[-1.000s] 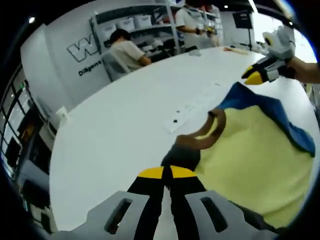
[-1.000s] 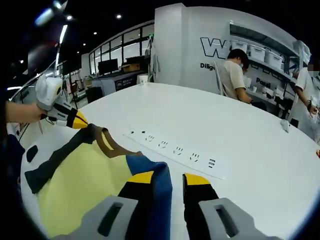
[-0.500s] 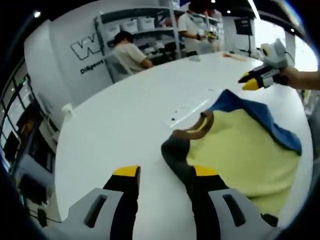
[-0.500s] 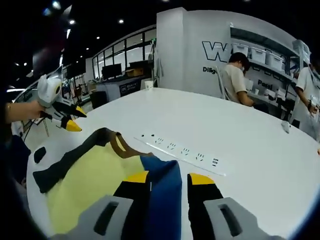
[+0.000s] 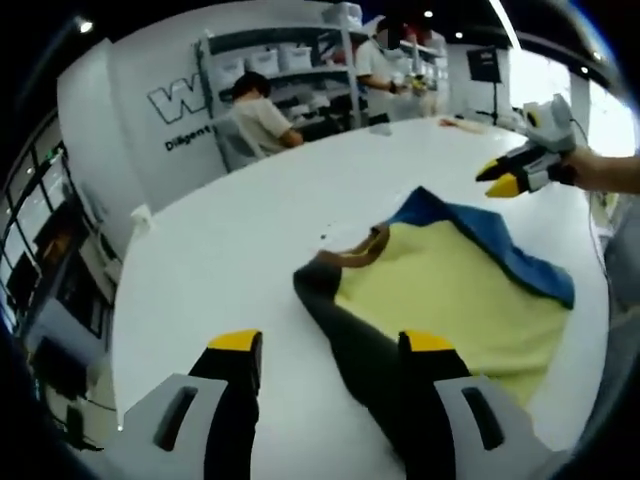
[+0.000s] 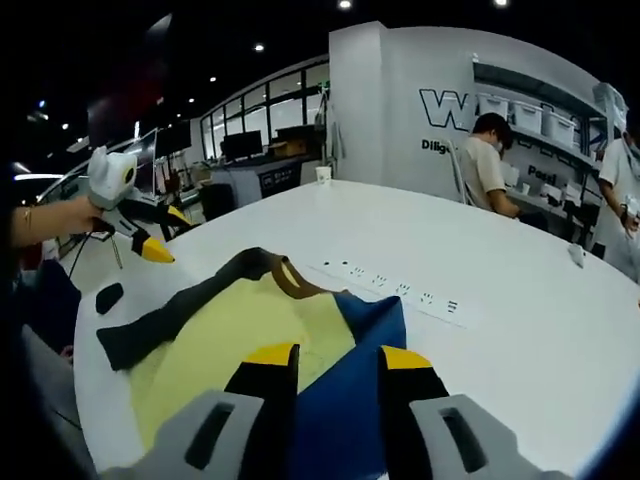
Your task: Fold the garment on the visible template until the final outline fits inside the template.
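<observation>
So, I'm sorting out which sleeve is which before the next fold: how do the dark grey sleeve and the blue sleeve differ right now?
The dark grey sleeve stretches out long and narrow from the yellow body; the blue sleeve lies folded in over it as a broad flap. The grey one rests mostly on the white table; the blue one mostly on the yellow. Both lie loose, with the left gripper and right gripper open over them.
</observation>
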